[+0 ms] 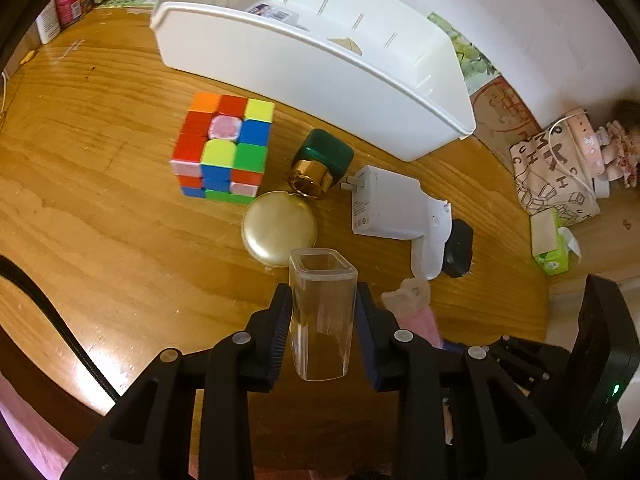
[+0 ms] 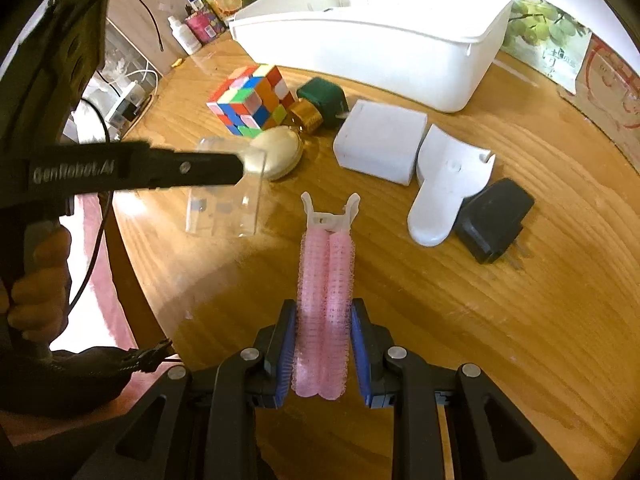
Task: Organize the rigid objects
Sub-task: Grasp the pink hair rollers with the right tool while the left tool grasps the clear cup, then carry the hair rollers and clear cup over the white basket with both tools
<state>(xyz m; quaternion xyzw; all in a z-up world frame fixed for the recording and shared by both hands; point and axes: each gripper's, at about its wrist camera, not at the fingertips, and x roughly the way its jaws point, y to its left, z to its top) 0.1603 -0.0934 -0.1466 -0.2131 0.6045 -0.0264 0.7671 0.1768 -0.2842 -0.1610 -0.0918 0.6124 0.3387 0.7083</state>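
Note:
My left gripper is shut on a clear plastic box, held above the wooden table; the box also shows in the right wrist view. My right gripper is shut on a pink hair roller clip, held above the table. On the table lie a colour cube, a green and gold bottle, a gold round compact, a white charger, a white plastic piece and a black plug. A white bin stands behind them.
Bottles and jars stand at the table's far left edge. A printed bag and a green tissue pack lie beyond the table's right edge. The left gripper's black arm reaches across the right wrist view.

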